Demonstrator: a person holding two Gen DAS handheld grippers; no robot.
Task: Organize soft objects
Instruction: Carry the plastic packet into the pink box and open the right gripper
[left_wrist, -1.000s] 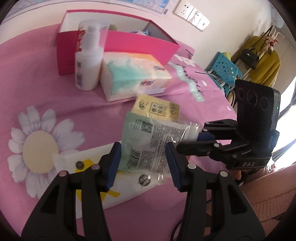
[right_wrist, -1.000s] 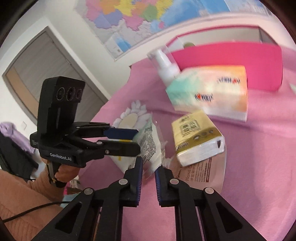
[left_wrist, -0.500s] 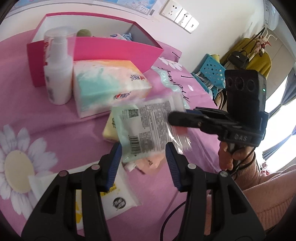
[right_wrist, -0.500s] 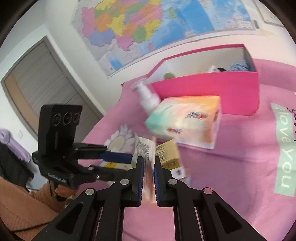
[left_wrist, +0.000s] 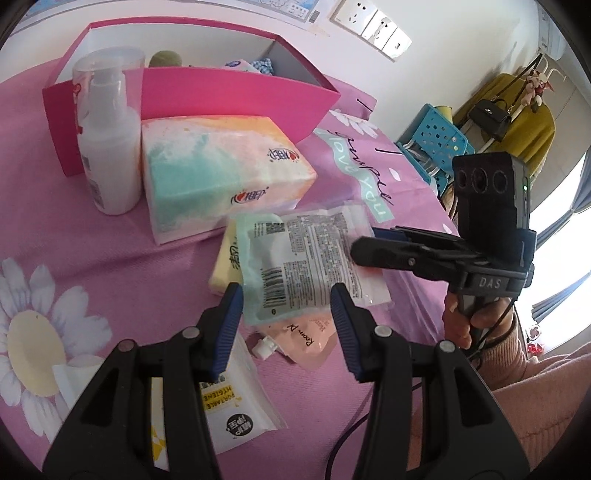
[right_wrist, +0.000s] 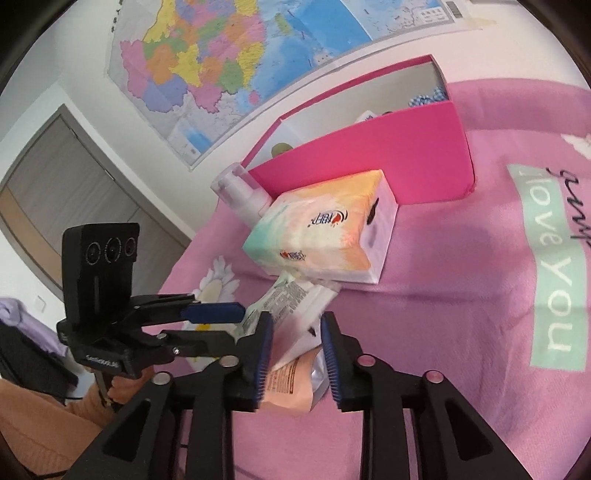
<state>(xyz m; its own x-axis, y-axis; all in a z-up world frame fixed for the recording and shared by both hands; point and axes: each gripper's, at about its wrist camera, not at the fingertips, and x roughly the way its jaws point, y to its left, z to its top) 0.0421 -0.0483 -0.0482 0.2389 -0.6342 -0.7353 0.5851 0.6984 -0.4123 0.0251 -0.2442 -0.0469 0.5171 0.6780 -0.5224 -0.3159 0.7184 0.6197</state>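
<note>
A pale green flat packet (left_wrist: 295, 266) lies on a small yellow tissue pack (left_wrist: 225, 266) and a peach pouch (left_wrist: 306, 332) on the pink cloth. My right gripper (right_wrist: 295, 339) is open, its jaws on either side of the green packet's (right_wrist: 291, 306) edge, above the peach pouch (right_wrist: 291, 384). It shows from the side in the left wrist view (left_wrist: 365, 247). My left gripper (left_wrist: 286, 317) is open and empty just in front of the packet. A pastel tissue box (left_wrist: 218, 181) and a pink box (left_wrist: 236, 88) stand behind.
A white pump bottle (left_wrist: 110, 147) stands left of the tissue box. A white wipes pack (left_wrist: 229, 406) lies under my left gripper. The pink box holds several small items. A blue basket (left_wrist: 439, 144) and hanging clothes are beyond the table's right edge.
My right gripper carried the green packet up and right, laid it on the yellow pack and peach pouch, and opened. My left gripper stayed open and moved closer to the boxes.
</note>
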